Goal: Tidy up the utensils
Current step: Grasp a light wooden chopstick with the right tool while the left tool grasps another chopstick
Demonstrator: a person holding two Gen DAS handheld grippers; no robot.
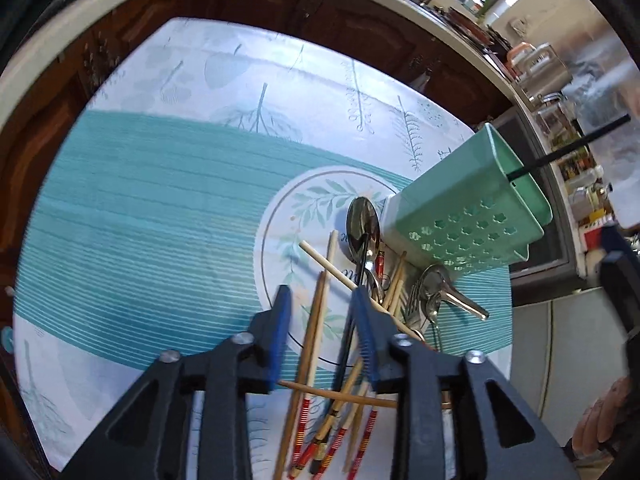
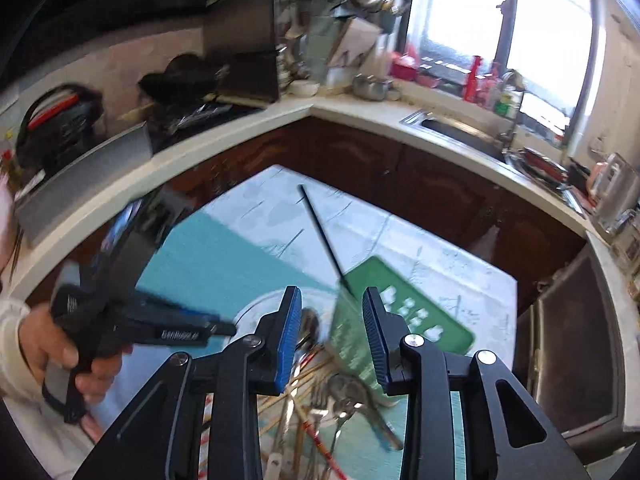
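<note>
Only one black chopstick (image 1: 568, 150) stands in the green utensil holder (image 1: 472, 216), at two o'clock from the pile of chopsticks and spoons (image 1: 352, 280) left to sort. The left gripper (image 1: 322, 300) hangs partly open and empty above that pile. The right gripper (image 2: 332, 300), also partly open, grasps nothing, with the holder's rim between its jaws.

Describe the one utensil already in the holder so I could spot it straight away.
On the round table with the teal-and-white cloth, a mint-green perforated holder stands beside the pile of utensils. A thin black chopstick pokes slantwise out of its top. It alone is in the holder; everything else lies loose on the cloth.
</note>
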